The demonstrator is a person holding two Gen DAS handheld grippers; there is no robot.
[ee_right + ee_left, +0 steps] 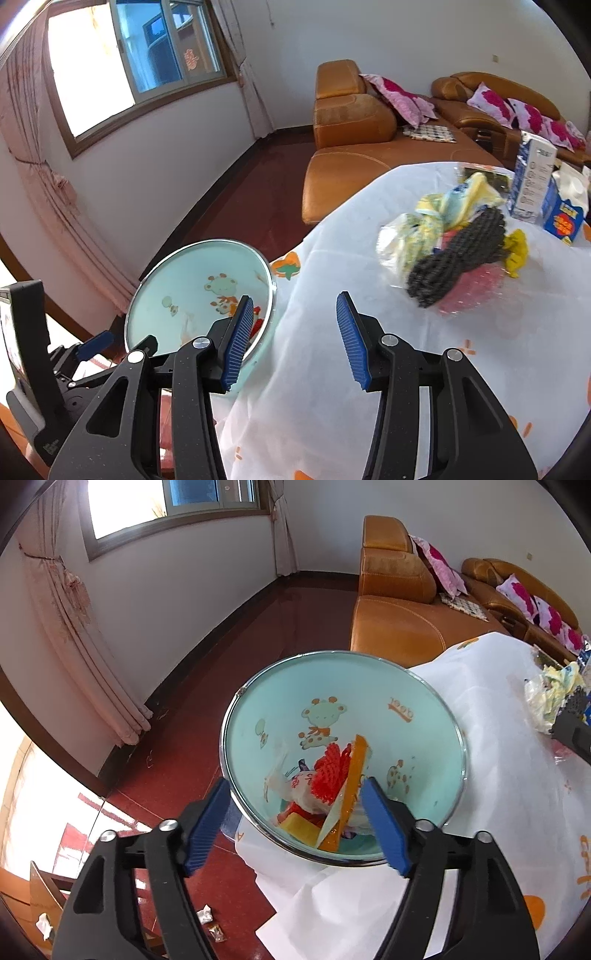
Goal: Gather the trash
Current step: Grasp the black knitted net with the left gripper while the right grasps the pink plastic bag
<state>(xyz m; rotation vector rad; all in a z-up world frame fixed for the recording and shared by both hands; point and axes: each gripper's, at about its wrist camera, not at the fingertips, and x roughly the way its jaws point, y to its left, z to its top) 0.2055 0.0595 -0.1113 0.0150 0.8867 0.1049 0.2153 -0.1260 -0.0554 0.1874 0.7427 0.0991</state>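
With a drop into the bin (258,709) apparently done, the left hand-held gripper (295,825) gapes empty above it, while the right hand-held gripper (293,341), half-open and empty, must reach the trash pile (450,251) ahead.

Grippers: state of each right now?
Left gripper: open, empty, above the trash bin.
Right gripper: open, empty, over the table.

Left wrist view looks steeply down, close into the bin (343,716); right wrist view faces the table (332,369); both share bin, table edge, sofa (399,627).
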